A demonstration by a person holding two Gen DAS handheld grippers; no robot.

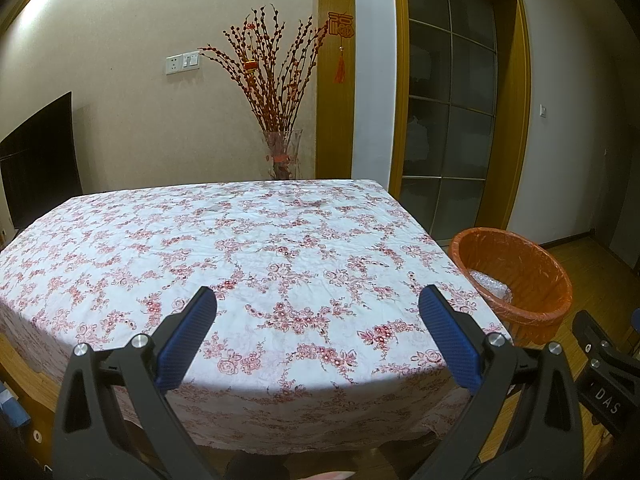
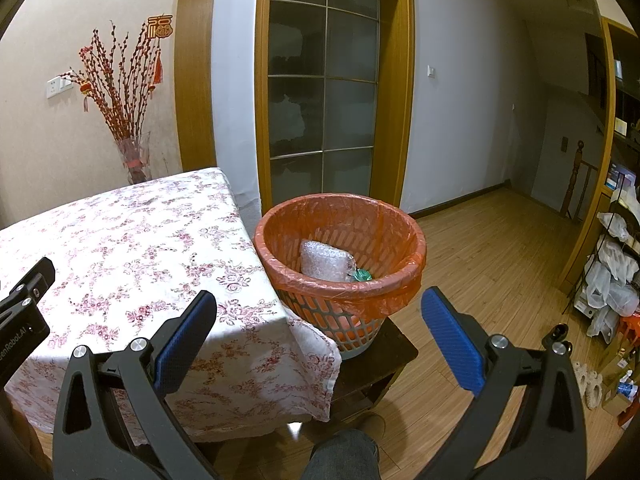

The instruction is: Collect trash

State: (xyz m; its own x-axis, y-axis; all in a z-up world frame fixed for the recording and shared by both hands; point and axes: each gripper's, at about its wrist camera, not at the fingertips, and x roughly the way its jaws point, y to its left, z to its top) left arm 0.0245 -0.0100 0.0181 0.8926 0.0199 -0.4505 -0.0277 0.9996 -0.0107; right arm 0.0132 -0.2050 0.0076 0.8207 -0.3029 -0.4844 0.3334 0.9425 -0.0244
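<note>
Left gripper (image 1: pixel 318 300): jaws wide apart, nothing between them, blue pads (image 1: pixel 186 338) hovering above near edge of table (image 1: pixel 280 240), which carries a white cloth w/ red floral print. Right gripper (image 2: pixel 318 302): jaws likewise wide, nothing held, positioned over table's right corner and aimed toward the bin (image 2: pixel 340 256). Bin = pale lattice basket lined w/ orange bag, standing on a dark low stool (image 2: pixel 376 364) just beside table's right edge; cloth corner hangs against the stool side. Inside bin: 1 wad of bubble wrap (image 2: pixel 324 260) leaning upright, plus 1 small green item (image 2: pixel 362 275) touching it on the right; type of green item can't be told. In left wrist view the bin (image 1: pixel 516 280) shows at right w/ bubble wrap (image 1: pixel 490 286) partly visible. Background: glass vase w/ red branches (image 1: pixel 272 92) behind table, glazed door (image 2: pixel 324 92), wood floor (image 2: pixel 480 264). Person's knee (image 2: pixel 344 456) at bottom of right wrist view
</note>
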